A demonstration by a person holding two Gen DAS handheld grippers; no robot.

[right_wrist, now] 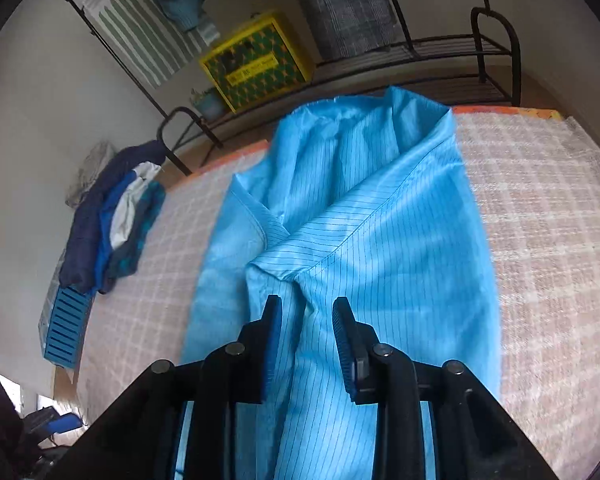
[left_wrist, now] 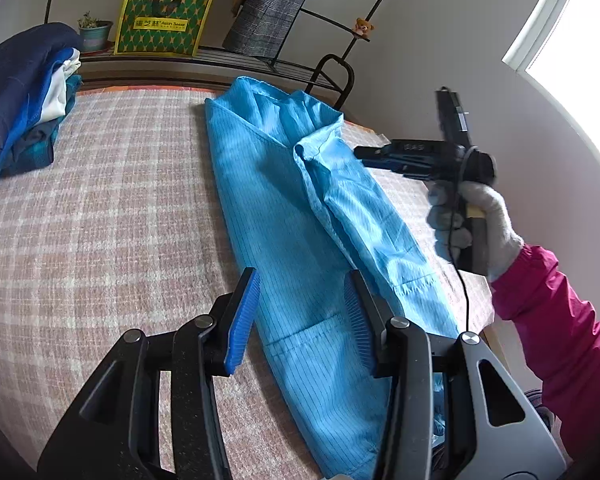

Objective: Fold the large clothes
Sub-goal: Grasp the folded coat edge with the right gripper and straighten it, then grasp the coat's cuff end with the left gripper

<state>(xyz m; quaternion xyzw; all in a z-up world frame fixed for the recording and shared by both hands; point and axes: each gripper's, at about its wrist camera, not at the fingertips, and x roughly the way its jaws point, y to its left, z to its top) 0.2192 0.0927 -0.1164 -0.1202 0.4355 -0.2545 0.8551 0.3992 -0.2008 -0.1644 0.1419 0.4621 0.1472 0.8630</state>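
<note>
One light-blue garment (left_wrist: 300,208) lies lengthwise on the checked surface (left_wrist: 120,200), folded into a long strip with its collar at the far end. The left gripper (left_wrist: 300,300) hovers over its near end, jaws apart and holding nothing. The right gripper (right_wrist: 306,328) — held by a gloved hand (left_wrist: 472,220) with a pink sleeve (left_wrist: 560,328) — hangs above the sleeve fold, jaws parted, clear of the cloth. A stack of folded clothes (left_wrist: 24,92) sits at the far left.

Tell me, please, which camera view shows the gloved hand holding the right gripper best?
The left wrist view: the gloved hand and right gripper appear from outside, above the blue garment. The right wrist view shows only that gripper's fingers.
</note>
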